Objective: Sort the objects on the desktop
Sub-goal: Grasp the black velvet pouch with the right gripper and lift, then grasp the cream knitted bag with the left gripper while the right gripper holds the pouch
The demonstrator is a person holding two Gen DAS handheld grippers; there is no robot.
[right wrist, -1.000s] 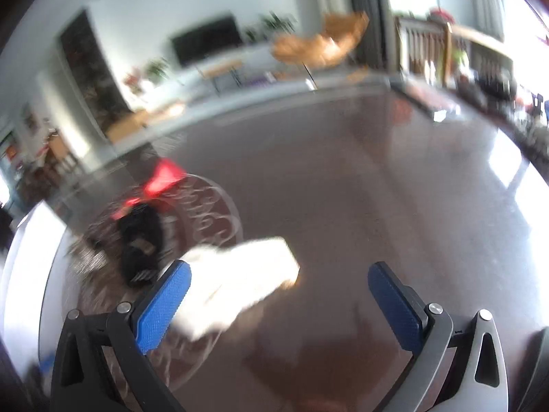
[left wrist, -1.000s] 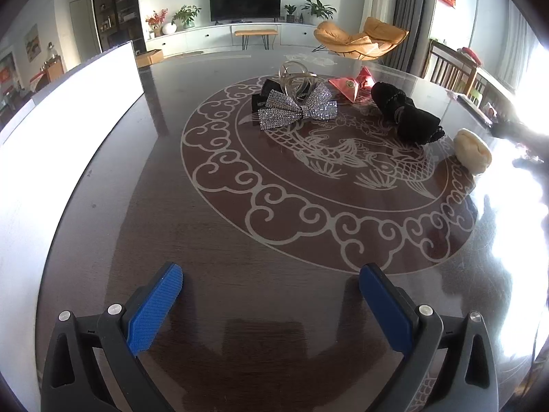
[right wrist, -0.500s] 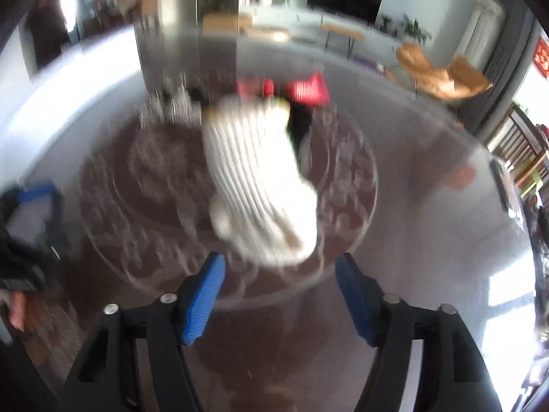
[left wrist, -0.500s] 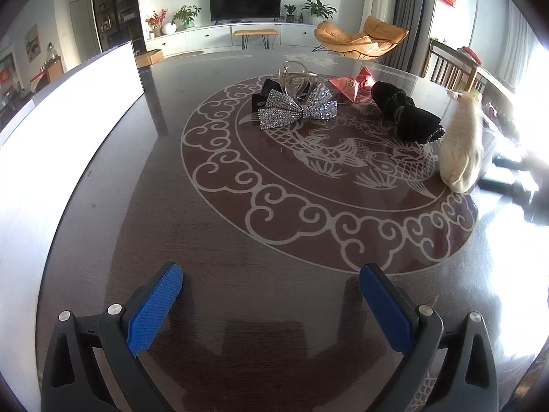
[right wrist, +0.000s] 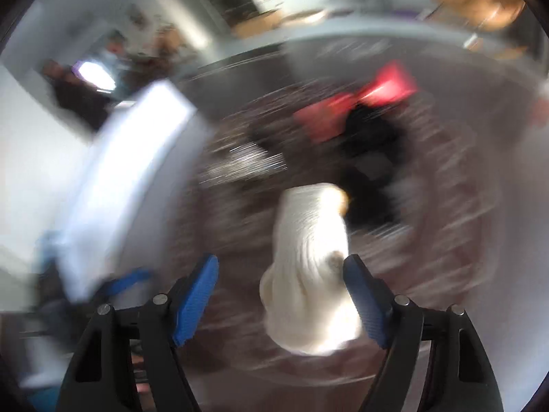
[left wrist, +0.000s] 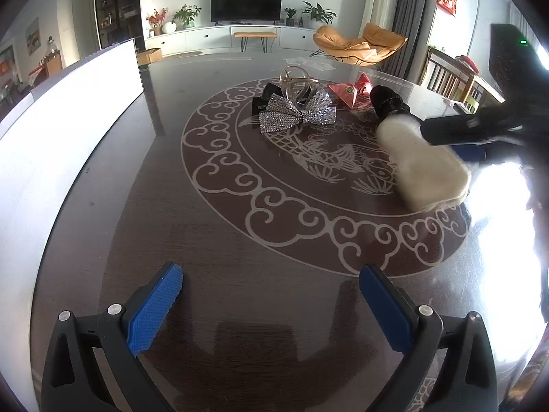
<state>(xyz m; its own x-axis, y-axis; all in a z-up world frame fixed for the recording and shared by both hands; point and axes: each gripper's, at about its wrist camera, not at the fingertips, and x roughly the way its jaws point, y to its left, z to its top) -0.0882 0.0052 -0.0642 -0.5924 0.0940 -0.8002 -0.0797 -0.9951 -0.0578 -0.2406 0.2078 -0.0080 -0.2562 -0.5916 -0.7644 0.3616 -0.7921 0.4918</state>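
A cream knitted roll (left wrist: 423, 166) lies on the dark table at the right of the round pattern. My right gripper (right wrist: 284, 298) is open, its fingers on either side of the roll's near end (right wrist: 310, 274); that view is blurred. In the left wrist view the right gripper's black body (left wrist: 480, 127) reaches over the roll. My left gripper (left wrist: 271, 309) is open and empty, low over the table's near edge. A sequined silver bow (left wrist: 296, 111), a clear clip (left wrist: 296, 82), a red pouch (left wrist: 350, 91) and a black roll (left wrist: 389, 101) lie beyond.
A white box wall (left wrist: 65, 110) runs along the left side of the table. The table (left wrist: 223, 274) has a pale swirl pattern in the middle. Chairs stand past the far right edge.
My right gripper swung left over the table and came down around the cream roll. The roll turned and now lies lengthwise. The left gripper has not moved.
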